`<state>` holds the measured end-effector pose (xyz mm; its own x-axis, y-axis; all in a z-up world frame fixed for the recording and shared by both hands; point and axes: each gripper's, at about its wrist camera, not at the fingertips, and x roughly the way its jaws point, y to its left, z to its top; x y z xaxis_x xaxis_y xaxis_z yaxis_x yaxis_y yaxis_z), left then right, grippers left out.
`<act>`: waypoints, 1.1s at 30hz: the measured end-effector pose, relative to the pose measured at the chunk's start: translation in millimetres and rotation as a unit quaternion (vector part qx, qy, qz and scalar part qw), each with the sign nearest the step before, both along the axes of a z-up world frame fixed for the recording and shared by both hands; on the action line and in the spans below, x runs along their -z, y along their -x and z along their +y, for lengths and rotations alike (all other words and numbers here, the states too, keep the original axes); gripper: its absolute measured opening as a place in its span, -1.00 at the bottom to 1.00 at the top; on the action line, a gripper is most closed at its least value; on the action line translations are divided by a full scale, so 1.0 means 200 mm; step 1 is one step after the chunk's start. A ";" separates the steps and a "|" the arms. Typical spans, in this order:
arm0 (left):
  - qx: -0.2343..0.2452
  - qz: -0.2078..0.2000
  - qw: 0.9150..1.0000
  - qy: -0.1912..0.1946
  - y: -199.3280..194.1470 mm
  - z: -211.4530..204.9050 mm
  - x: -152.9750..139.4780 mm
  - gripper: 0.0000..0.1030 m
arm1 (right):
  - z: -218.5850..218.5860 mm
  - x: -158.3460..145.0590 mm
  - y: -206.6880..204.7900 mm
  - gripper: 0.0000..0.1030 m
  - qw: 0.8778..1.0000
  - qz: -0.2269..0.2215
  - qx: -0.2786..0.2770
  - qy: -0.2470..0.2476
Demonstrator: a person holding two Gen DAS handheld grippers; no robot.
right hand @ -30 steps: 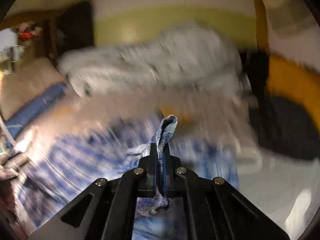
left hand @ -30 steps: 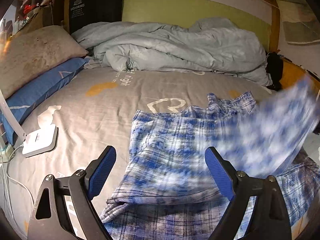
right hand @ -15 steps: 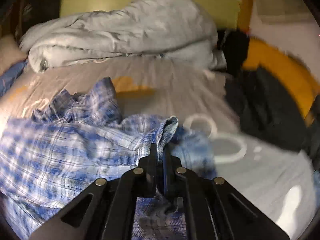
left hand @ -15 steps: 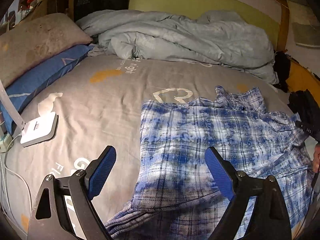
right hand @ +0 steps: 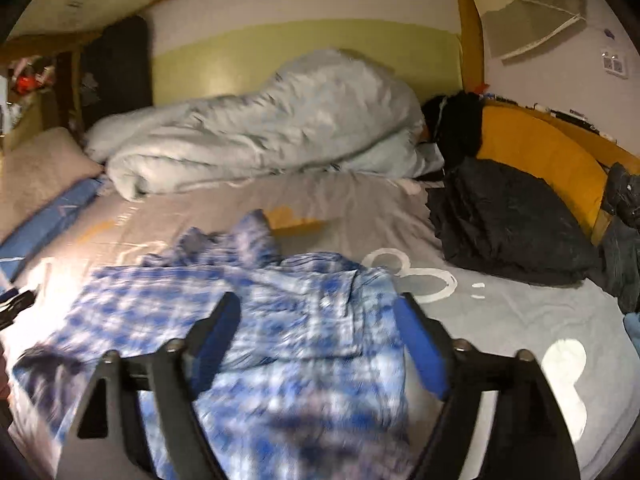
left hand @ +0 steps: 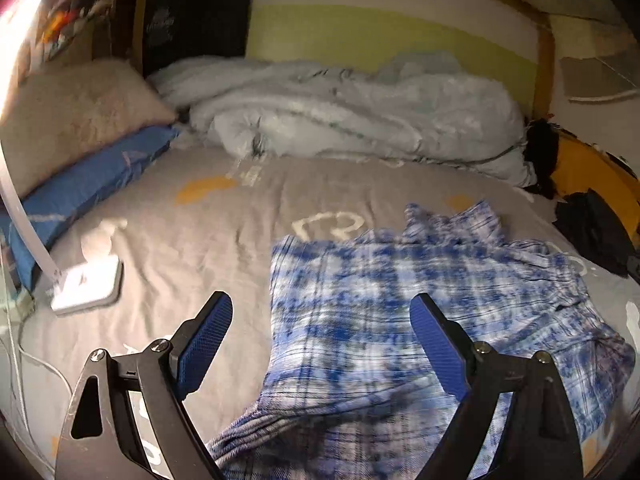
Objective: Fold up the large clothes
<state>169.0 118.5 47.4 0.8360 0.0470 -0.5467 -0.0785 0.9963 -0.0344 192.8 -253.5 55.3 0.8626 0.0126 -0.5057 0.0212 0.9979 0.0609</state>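
Note:
A blue and white plaid shirt [left hand: 420, 300] lies spread and rumpled on the grey bed sheet [left hand: 208, 240]. My left gripper [left hand: 320, 316] hovers open over the shirt's left edge, nothing between its blue pads. In the right wrist view the same shirt [right hand: 280, 312] lies below my right gripper [right hand: 320, 316]. That gripper's jaws are opening and stand wide, with the cloth lying loose under them and no pad pressing on it.
A crumpled pale duvet [left hand: 340, 116] fills the back of the bed. Pillows [left hand: 76, 120] line the left side. A white lamp base [left hand: 86, 284] with a cable sits at the left edge. Dark clothes [right hand: 508, 224] are piled on the right, by an orange headboard [right hand: 540, 152].
The right gripper was shut on a fold of the shirt while swinging it over; now its jaws stand wide and the cloth has dropped onto the bed. The left gripper stayed open.

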 end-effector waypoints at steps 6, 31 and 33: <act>0.030 -0.065 0.997 -0.026 0.19 -0.14 -0.08 0.83 | 0.04 -0.01 0.25 0.73 0.999 -0.031 0.002 -0.026; 0.061 -0.049 0.996 0.029 0.51 -0.17 0.03 0.99 | 0.18 0.13 0.52 1.00 1.000 -0.026 -0.016 -0.006; 0.065 -0.043 0.997 0.024 0.52 -0.18 0.05 0.99 | 0.19 0.14 0.52 1.00 1.000 -0.024 -0.020 0.002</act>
<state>65.3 82.8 37.4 0.8772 -0.0887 -0.4719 0.0556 0.9949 -0.0838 88.0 -215.9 26.7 0.8848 0.0454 -0.4638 -0.0209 0.9981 0.0579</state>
